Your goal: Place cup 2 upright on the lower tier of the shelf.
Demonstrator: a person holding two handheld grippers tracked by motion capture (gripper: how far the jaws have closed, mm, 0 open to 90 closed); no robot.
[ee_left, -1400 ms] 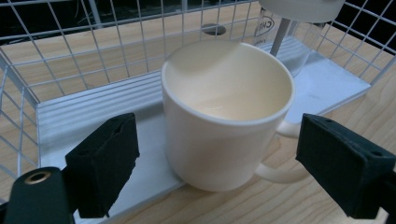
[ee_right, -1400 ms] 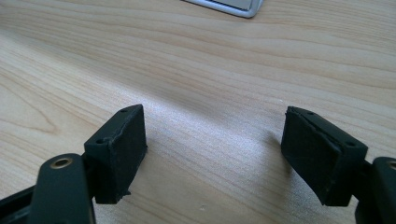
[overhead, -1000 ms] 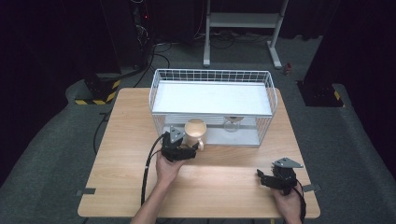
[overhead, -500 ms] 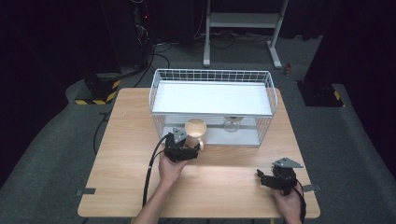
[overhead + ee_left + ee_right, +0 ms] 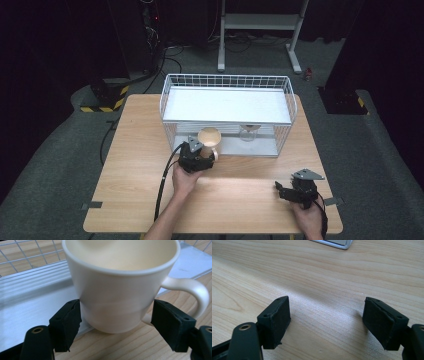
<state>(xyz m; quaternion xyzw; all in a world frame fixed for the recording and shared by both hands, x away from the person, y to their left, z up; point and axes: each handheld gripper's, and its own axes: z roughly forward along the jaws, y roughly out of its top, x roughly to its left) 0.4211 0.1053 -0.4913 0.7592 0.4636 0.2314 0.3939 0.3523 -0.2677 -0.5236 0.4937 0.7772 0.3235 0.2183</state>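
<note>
Right gripper (image 5: 289,191) parked at the counter's (image 5: 135,165) 5 o'clock corner, same spot as a second ago. Fingers (image 5: 275,322) spread, only bare wood between them. Idle.

Left gripper (image 5: 196,159) is the active one, sitting just past counter centre, toward 12 o'clock. It has barely shifted over the last second, but its fingers (image 5: 66,323) have just been closing in around the cream mug (image 5: 120,285). In the left gripper view the mug body sits squarely between them: the left one looks to be at or on the wall, while the right one stands a hair off the base, right below where the handle (image 5: 190,293) joins (can't swear to contact there). So: closing, not yet a confirmed pinch.

Mug stands upright on the counter, mouth up, handle out to 3 o'clock in that view, just outside the front edge of the wire basket (image 5: 287,95). Basket is at 12 o'clock on the counter, with a grey tray floor (image 5: 30,305) and a clear glass (image 5: 248,132) inside near the front wall.

My read: the grasp is about to seat, low on the body. Watch that the right finger clears the handle root, otherwise the mug twists on squeeze. A lift over the basket wall looks like the likely next step.
</note>
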